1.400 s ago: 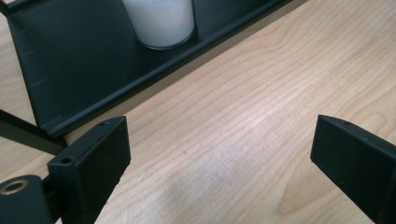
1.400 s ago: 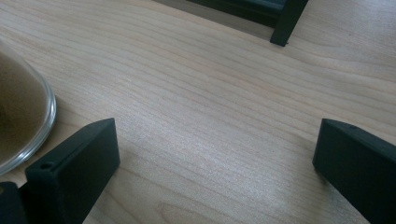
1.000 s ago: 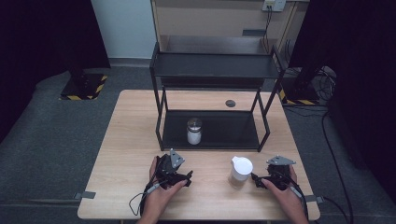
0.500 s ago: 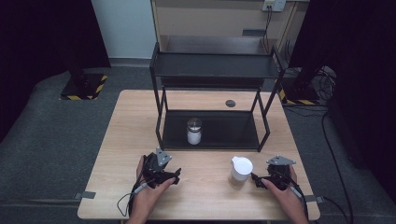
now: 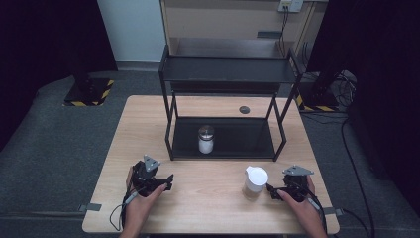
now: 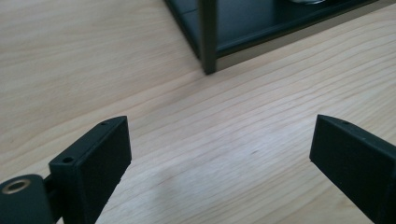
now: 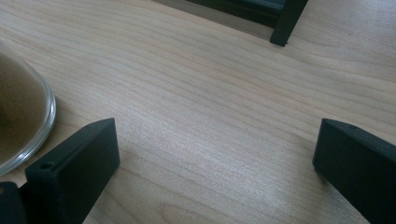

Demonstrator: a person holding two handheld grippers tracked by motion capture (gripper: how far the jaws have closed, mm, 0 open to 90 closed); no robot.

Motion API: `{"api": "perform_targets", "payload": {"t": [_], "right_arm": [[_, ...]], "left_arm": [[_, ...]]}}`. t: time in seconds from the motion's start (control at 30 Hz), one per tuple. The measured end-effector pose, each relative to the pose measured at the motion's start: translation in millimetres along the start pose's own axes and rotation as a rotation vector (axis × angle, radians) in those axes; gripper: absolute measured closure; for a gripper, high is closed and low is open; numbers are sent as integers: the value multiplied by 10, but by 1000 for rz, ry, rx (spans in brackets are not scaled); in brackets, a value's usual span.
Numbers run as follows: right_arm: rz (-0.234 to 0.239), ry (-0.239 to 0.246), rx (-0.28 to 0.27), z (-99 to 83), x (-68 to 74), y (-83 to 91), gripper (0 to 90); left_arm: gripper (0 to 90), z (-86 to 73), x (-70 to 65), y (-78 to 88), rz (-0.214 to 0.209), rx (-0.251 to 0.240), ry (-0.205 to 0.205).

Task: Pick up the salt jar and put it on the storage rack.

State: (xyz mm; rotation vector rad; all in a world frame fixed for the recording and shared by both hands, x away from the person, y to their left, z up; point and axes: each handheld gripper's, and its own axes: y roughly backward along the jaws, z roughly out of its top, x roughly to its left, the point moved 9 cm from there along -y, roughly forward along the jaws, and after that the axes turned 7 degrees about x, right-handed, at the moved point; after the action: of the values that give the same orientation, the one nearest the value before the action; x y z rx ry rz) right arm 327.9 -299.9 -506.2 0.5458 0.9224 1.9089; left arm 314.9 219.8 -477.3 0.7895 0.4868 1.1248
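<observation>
White-lidded jar (image 5: 256, 182) of brown powder beside my right gripper (image 5: 280, 191); lidded jar (image 5: 205, 139) on the rack (image 5: 225, 74) shelf. Wooden table (image 5: 218, 208), grey carpet (image 5: 47, 134). Both grippers released, left gripper (image 5: 161, 183) included.

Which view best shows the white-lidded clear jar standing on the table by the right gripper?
The high view: the white-lidded clear jar appears whole, just left of the right gripper. The right gripper view catches its curved glass base with brownish contents.

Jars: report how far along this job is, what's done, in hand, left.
Done: one jar stands on the rack's lower shelf. In hand: nothing; the left tool and right tool are open and empty. Left: the white-lidded jar waits on the table beside the right tool.
</observation>
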Motion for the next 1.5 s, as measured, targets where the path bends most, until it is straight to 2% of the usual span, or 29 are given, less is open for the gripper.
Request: {"api": "perform_targets", "payload": {"t": [0.3, 0.47, 0.57, 0.73, 1.0, 1.13, 1.5], "right_arm": [[0, 0, 0, 0, 0, 0, 9], [0, 0, 0, 0, 1, 0, 9], [0, 0, 0, 0, 0, 0, 10], [-1, -1, 0, 0, 2, 1, 9], [-6, -1, 2, -5, 2, 7, 11], [-21, -21, 3, -15, 5, 17, 11], [-19, -23, 3, -21, 4, 20, 9]], "left_arm": [[41, -64, 148, -160, 20, 34, 61], [42, -79, 179, -233, 42, 70, 53], [32, -96, 217, -258, 23, 62, 85], [0, -130, 243, -295, 14, 32, 81], [0, -132, 241, -295, 15, 32, 81], [0, -132, 241, -295, 14, 32, 81], [0, -133, 239, -294, 15, 31, 81]]}}
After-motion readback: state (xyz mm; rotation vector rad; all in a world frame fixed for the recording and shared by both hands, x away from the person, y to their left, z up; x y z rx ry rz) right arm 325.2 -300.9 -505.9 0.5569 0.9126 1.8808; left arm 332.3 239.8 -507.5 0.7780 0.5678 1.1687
